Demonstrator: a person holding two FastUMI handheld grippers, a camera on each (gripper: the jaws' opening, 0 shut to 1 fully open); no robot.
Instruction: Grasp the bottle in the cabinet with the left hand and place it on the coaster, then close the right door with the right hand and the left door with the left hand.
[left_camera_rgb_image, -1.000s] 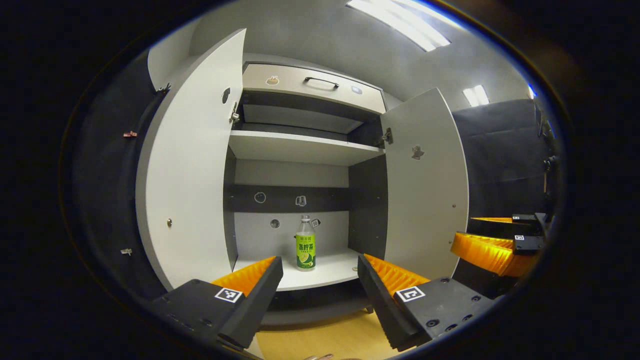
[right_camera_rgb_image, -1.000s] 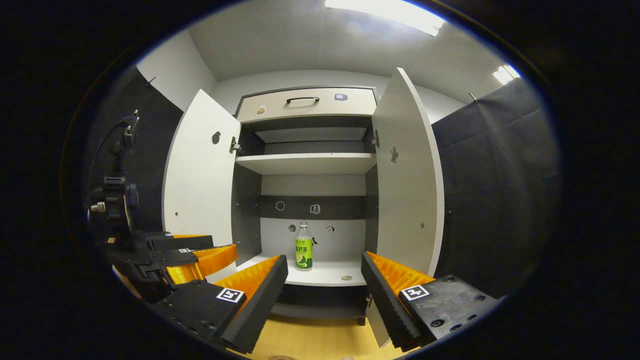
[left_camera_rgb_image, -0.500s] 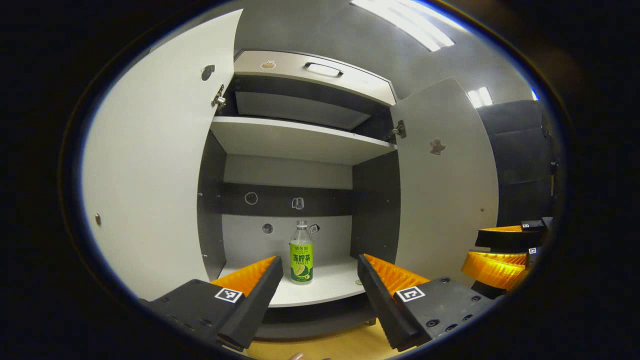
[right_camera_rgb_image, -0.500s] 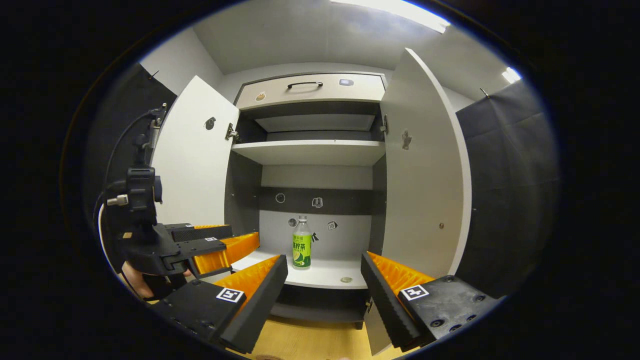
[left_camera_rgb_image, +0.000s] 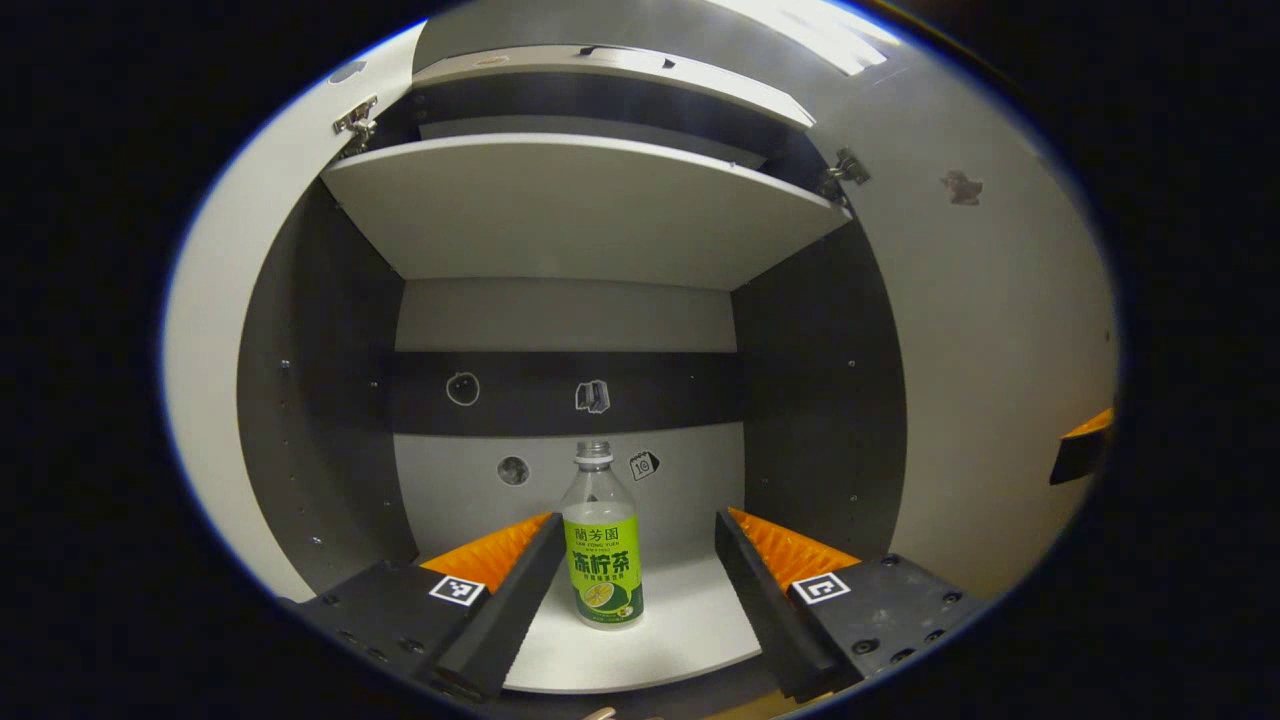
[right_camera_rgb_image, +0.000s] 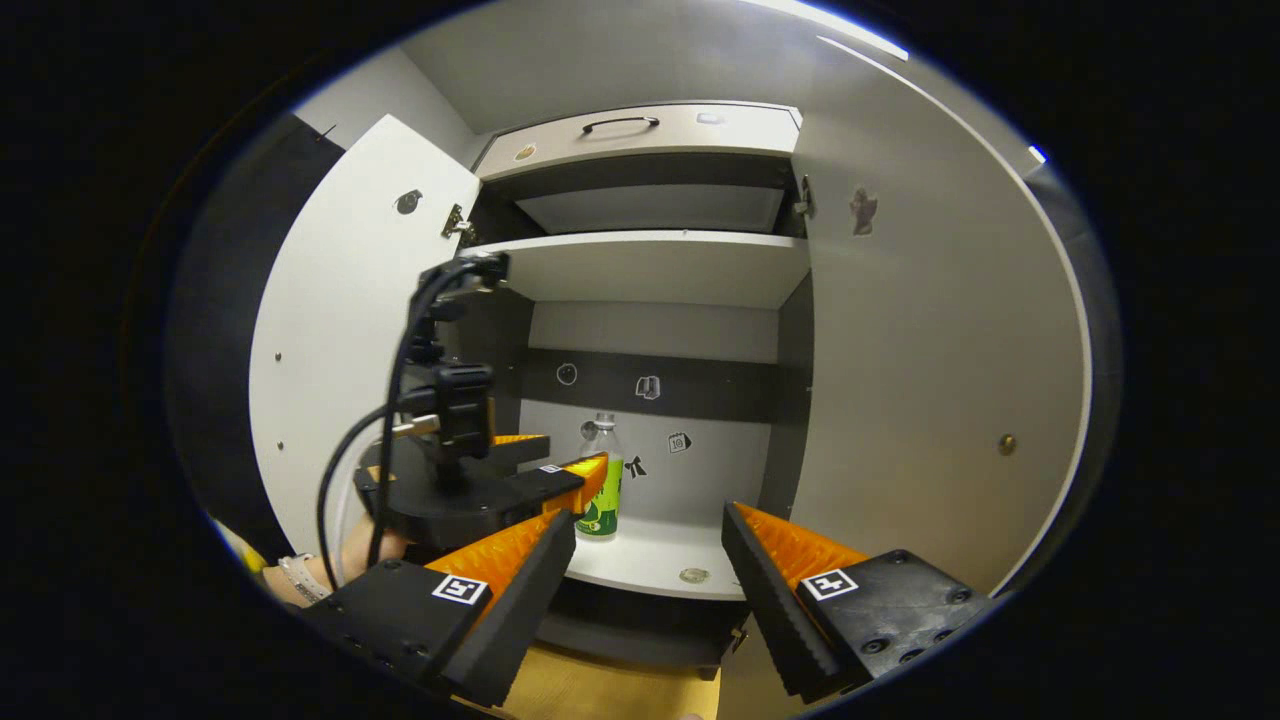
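Green-labelled and clear above the label, the bottle (left_camera_rgb_image: 603, 540) stands upright on the bottom shelf (left_camera_rgb_image: 660, 640) of the cabinet, a little in from the shelf's front edge and in front of the pale back panel (left_camera_rgb_image: 690, 490). In the left gripper view the left gripper (left_camera_rgb_image: 632, 560) is level with the bottle, its fingers wide apart; the bottle sits between them, nearer the left finger, and neither finger touches it. In the right gripper view the same bottle (right_camera_rgb_image: 603, 478) shows partly behind the left gripper's (right_camera_rgb_image: 545, 470) fingertips, which reach over the shelf edge just beside it. A hand (right_camera_rgb_image: 350, 550) with a wristband holds that gripper from below, and a dark cable (right_camera_rgb_image: 400, 400) loops up from its top.

Near the front edge of the bottom shelf, to the right of the bottle, lies a small round coaster (right_camera_rgb_image: 692, 575). Above the bottle a dark band (left_camera_rgb_image: 560, 390) crosses the back panel, with small stickers on it, and higher up comes the upper shelf (left_camera_rgb_image: 590, 210). A drawer (right_camera_rgb_image: 640, 130) with a dark handle caps the cabinet.

Both doors stand open: the left door (right_camera_rgb_image: 340, 320) swung out to the left of the bottle, the right door (right_camera_rgb_image: 930, 380) to its right. The right gripper (right_camera_rgb_image: 648, 580) hangs in front of the cabinet, outside the bottom shelf, its fingers spread wide and holding nothing. Below it is a strip of pale wood floor (right_camera_rgb_image: 600, 690).
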